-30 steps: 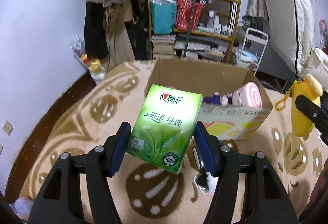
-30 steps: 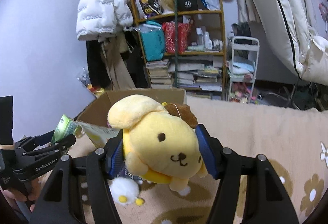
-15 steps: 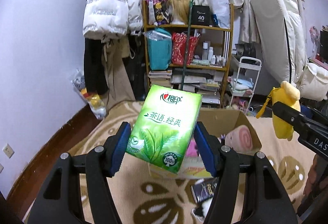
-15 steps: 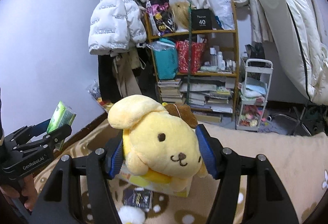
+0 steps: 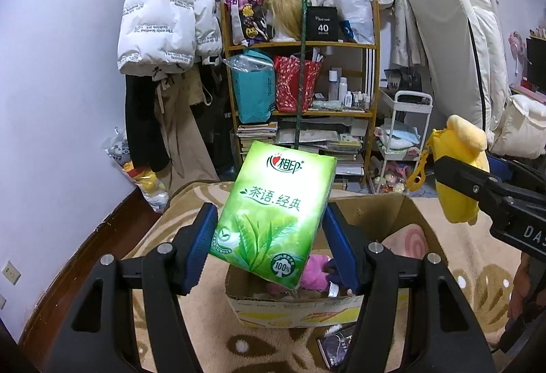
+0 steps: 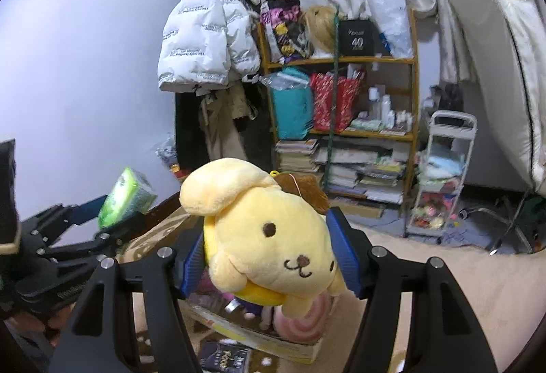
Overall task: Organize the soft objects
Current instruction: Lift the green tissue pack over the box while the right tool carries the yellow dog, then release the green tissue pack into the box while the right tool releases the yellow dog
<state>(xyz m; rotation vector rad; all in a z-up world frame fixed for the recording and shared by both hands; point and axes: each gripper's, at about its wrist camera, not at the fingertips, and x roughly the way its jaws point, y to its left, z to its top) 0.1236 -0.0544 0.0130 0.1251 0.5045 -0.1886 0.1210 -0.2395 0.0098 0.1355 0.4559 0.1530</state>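
Observation:
My left gripper [image 5: 271,245] is shut on a green tissue pack [image 5: 273,212] and holds it above the near edge of an open cardboard box [image 5: 297,308]. The box holds a pink swirl cushion [image 5: 407,238] and pink and purple soft toys [image 5: 315,270]. My right gripper [image 6: 269,262] is shut on a yellow dog plush [image 6: 269,233] and holds it above the same box [image 6: 273,339]. The plush also shows at the right of the left wrist view [image 5: 457,168]. The tissue pack shows at the left of the right wrist view [image 6: 126,197].
The box stands on a beige patterned rug [image 5: 163,236]. A small dark packet [image 5: 334,344] lies on the rug in front of the box. Behind are a wooden shelf [image 5: 303,114], a white puffer jacket [image 5: 163,18], a white trolley [image 5: 399,141] and a propped mattress [image 5: 457,49].
Both grippers have risen and tilted up with their loads, so the box has dropped lower in view. The yellow plush has come in over the box from the right.

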